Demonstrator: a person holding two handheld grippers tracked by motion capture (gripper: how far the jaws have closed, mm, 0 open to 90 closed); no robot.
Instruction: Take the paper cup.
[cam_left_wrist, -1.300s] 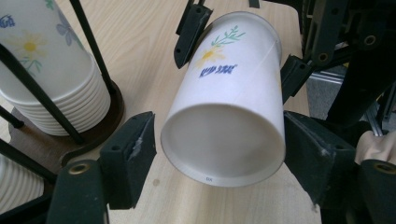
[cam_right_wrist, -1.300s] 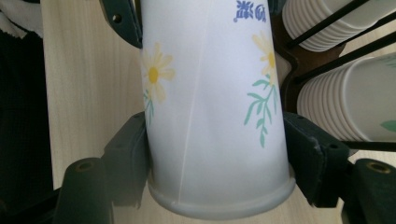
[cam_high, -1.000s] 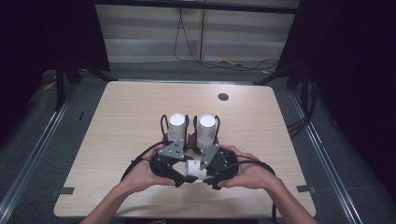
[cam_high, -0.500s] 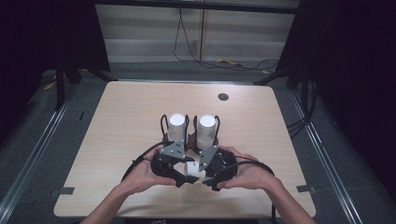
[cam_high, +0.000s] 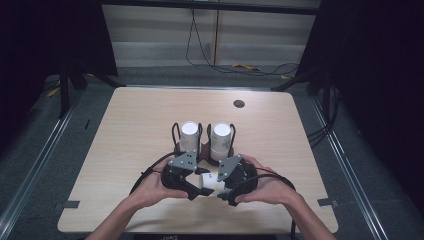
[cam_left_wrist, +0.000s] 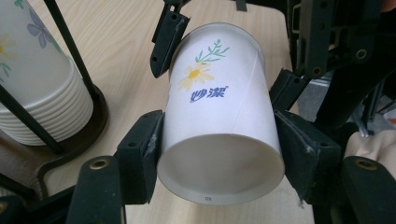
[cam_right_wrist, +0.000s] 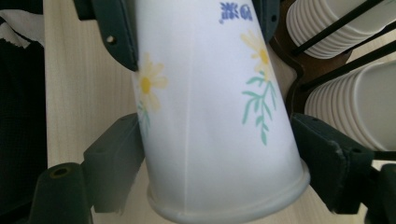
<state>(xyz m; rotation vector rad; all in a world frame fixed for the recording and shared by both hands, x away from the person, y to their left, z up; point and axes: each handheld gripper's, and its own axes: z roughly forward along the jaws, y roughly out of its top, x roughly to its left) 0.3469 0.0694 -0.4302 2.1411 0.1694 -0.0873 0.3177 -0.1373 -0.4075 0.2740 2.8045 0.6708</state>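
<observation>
I am holding the paper cup (cam_left_wrist: 219, 116) level just above the table (cam_high: 125, 150), left tongs (cam_left_wrist: 219, 154) clamped near its base, while the right tongs (cam_right_wrist: 219, 158) have just been opening around its rim, pads apparently clear. It is feeling light, thin and crushable, so I am gripping gently near the stiffer base.

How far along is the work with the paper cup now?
Done: one cup is out of the two stacks. In hand: the left gripper has just closed on its base end, while the right gripper has just been opening around its rim end. Left: the right gripper must draw away, and the cup is not yet set down.
</observation>
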